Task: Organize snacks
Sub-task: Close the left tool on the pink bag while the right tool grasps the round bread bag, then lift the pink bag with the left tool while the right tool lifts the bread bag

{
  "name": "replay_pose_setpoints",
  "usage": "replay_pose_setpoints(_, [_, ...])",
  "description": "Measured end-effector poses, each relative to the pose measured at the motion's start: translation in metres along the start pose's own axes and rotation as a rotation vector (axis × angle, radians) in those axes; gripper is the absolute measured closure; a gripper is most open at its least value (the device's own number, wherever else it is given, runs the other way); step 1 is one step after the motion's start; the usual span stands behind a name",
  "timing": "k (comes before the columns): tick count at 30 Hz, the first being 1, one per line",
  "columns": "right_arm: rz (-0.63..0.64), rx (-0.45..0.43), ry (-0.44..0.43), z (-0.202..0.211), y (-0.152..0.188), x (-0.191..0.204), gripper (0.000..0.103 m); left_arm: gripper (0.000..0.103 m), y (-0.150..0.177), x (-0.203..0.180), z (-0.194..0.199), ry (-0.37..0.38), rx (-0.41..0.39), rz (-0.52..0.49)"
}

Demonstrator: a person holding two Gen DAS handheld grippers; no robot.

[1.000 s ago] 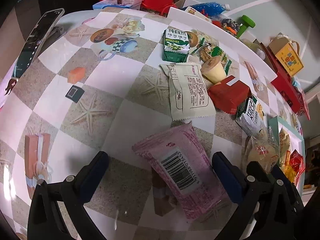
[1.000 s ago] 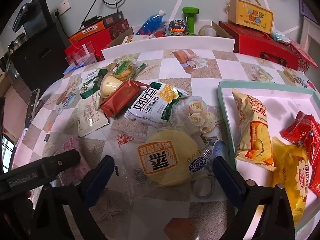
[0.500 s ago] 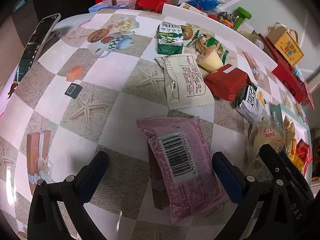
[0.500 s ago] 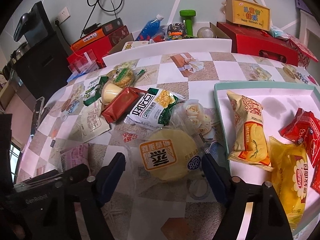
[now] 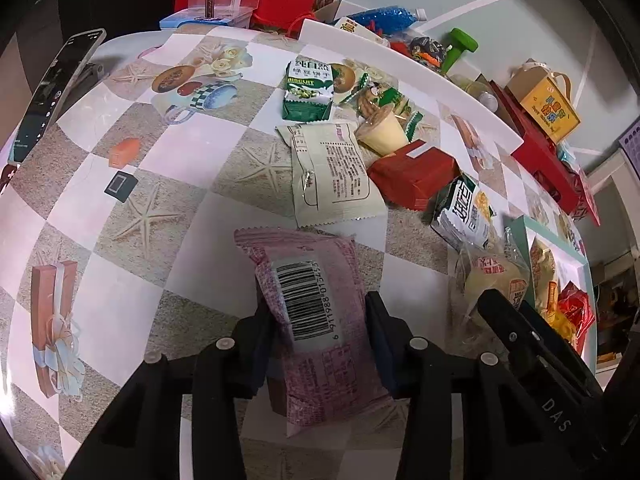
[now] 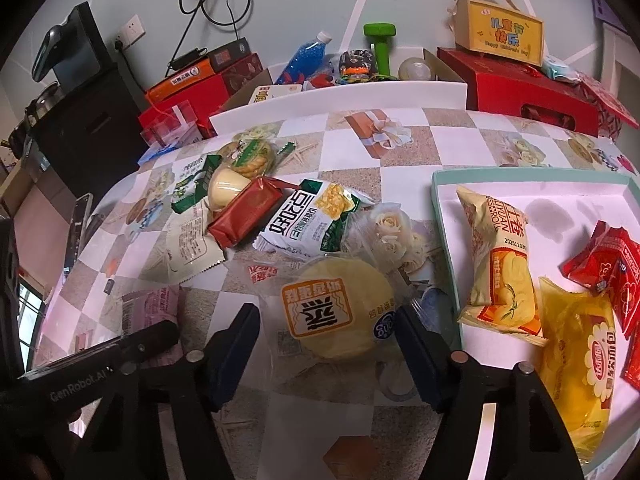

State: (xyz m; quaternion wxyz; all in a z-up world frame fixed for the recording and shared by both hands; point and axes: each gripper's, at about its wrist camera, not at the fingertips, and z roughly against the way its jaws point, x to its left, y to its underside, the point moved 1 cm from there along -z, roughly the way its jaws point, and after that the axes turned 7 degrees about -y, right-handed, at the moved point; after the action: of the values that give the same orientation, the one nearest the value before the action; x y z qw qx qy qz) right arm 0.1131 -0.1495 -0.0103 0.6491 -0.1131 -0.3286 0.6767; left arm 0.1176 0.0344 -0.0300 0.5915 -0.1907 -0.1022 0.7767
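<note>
A pink snack packet (image 5: 308, 280) with a barcode lies on the patterned tablecloth. My left gripper (image 5: 320, 308) is closing on it, and both pads press its sides. In the right wrist view a round yellow cake in a clear wrapper (image 6: 344, 280) lies between the fingers of my right gripper (image 6: 326, 312). Those jaws are closing; the pads stand at the wrapper's edges without squeezing the cake. A teal-rimmed white tray (image 6: 438, 208) sits just right of it, holding a yellow roll packet (image 6: 500, 272), a yellow bread packet (image 6: 576, 360) and red packets (image 6: 608, 268).
More snacks lie in a heap mid-table: a green biscuit packet (image 5: 308, 92), a cream packet (image 5: 332, 176), a pudding cup (image 5: 380, 134), a red packet (image 5: 416, 176), a white-green packet (image 6: 304, 216). A phone (image 5: 52, 84) rests at the left edge. Boxes and bottles line the back.
The left jaws have closed from wide open onto the pink packet, which has turned to lie along the fingers. The right jaws have narrowed around the round cake packet.
</note>
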Motion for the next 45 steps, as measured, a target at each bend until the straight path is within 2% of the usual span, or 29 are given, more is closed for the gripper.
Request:
replay_pose_setpoints(8, [0.042,0.008,0.017,0.000,0.001,0.007,0.028,0.058,0.002,0.007,0.001,-0.002,0.005,-0.003])
replay_pose_setpoints(13, [0.071,0.071,-0.011,0.002,0.005,0.010,0.027,0.058,0.002,0.009,0.002,-0.021,-0.004,0.002])
replay_pose_setpoints(15, [0.069,0.065,-0.006,0.006,0.006,0.008,0.027,0.058,0.001,0.012,0.002,-0.020,-0.004,0.007])
replay_pose_setpoints(18, [0.049,0.025,0.022,0.014,0.002,0.004,0.018,0.058,0.000,0.016,0.001,-0.009,0.001,0.019])
replay_pose_setpoints(20, [0.034,0.011,0.038,0.015,-0.002,0.002,0.016,0.058,-0.001,0.017,0.000,-0.006,0.002,0.022])
replay_pose_setpoints(30, [0.000,0.036,0.052,-0.010,-0.011,0.008,0.006,0.058,-0.009,0.017,-0.002,-0.014,-0.006,0.008])
replay_pose_setpoints(32, [-0.006,0.046,0.063,-0.017,-0.011,0.008,0.000,0.058,-0.010,0.017,-0.003,-0.011,-0.004,0.008])
replay_pose_setpoints(35, [0.002,0.040,0.080,-0.022,-0.015,0.010,0.000,0.058,-0.011,0.018,-0.004,-0.007,-0.003,0.009])
replay_pose_setpoints(42, [-0.018,0.072,0.060,-0.039,-0.015,0.009,0.000,0.058,-0.012,0.015,-0.006,-0.018,-0.005,0.002])
replay_pose_setpoints(45, [-0.034,0.053,0.052,-0.038,-0.015,0.009,0.001,0.058,-0.012,0.014,-0.006,-0.022,-0.007,-0.002])
